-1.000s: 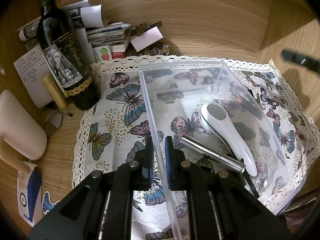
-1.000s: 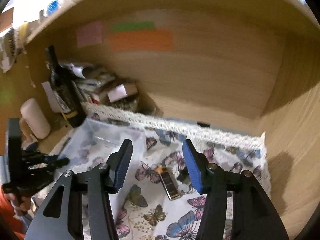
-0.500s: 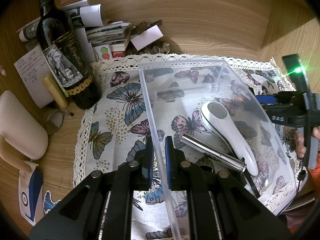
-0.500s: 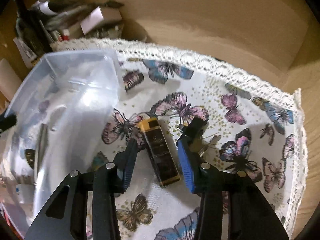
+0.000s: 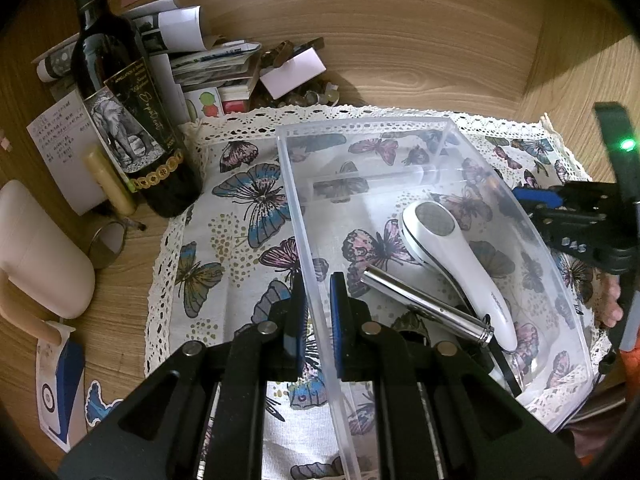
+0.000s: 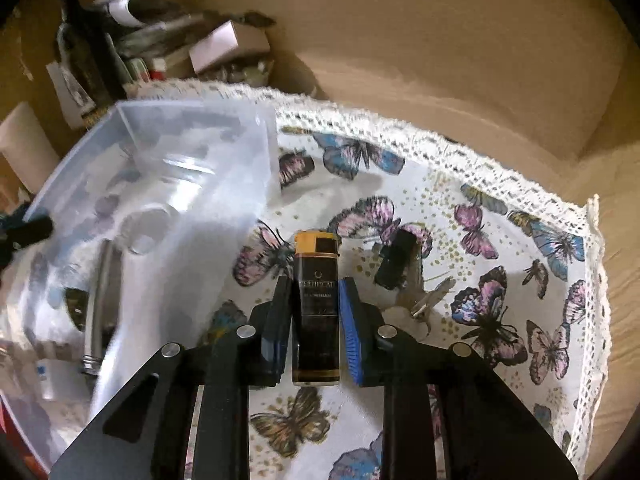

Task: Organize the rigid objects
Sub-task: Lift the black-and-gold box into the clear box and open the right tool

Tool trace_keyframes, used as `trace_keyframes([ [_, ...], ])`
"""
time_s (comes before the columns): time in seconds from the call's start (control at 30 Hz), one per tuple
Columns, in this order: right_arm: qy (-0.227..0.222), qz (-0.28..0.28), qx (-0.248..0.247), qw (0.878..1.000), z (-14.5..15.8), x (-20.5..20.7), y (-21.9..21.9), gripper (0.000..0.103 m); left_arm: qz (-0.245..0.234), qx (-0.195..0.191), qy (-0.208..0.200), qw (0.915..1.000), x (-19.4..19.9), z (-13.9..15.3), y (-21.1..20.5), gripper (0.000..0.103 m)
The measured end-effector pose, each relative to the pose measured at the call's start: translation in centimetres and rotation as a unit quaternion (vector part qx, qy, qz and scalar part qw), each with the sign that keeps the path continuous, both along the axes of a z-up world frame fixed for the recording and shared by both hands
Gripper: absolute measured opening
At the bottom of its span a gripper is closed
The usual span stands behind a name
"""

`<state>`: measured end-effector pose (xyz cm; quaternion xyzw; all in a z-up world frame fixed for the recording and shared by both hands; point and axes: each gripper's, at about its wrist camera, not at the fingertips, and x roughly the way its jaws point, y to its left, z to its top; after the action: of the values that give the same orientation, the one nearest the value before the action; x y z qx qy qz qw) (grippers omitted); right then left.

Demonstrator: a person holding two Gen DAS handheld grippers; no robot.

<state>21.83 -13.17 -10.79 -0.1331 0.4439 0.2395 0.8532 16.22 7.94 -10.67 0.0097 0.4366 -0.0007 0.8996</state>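
Since the earlier frames, the right gripper has been lowered over the dark lighter, and its arm has come into the left wrist view at the right edge; the left gripper has stayed put.

In the left wrist view, the left gripper is seen pressed together on the near-left wall of the clear plastic box, 1 finger inside and 1 outside. The box stands on a butterfly-print cloth on the wooden bench. Inside it a white handheld device and a silver metal tube lie touching. A wine bottle stands at the far left, beside stacked papers.

In the right wrist view, the right gripper's jaws are closing around the lighter, which lies flat on the cloth between the 2 pads; firm contact cannot be told. The lighter lies just right of the box. A small black item and a key lie on the cloth to the right.
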Motion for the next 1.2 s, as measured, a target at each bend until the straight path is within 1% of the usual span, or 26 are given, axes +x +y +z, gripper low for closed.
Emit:
trace_keyframes([
  [0.2, -0.036, 0.004, 0.031, 0.999, 3.7, -1.8, 0.0, 0.022, 0.000, 0.000, 0.000, 1.0000, 0.0, -0.1, 0.0, 0.010],
  [0.3, -0.056, 0.010, 0.036, 0.998, 5.1, -2.0, 0.5, 0.022, -0.001, 0.000, 0.001, 1.0000, 0.0, -0.1, 0.0, 0.010],
  [0.53, -0.088, 0.036, 0.048, 0.994, 6.8, -3.4, 2.3, 0.022, -0.001, -0.001, 0.001, 1.0000, 0.1, -0.1, 0.0, 0.010],
  [0.87, -0.081, 0.100, 0.067, 0.989, 6.8, -5.6, 5.9, 0.022, -0.001, -0.001, 0.000, 1.0000, 0.1, -0.1, 0.0, 0.010],
  [1.0, -0.062, 0.116, 0.063, 0.989, 5.7, -5.5, 7.4, 0.022, -0.002, -0.001, 0.000, 1.0000, 0.1, -0.1, 0.0, 0.010],
  [1.2, -0.022, 0.120, 0.052, 0.991, 3.4, -4.5, 8.6, 0.022, -0.003, -0.002, 0.000, 1.0000, 0.1, -0.2, -0.2, 0.010],
])
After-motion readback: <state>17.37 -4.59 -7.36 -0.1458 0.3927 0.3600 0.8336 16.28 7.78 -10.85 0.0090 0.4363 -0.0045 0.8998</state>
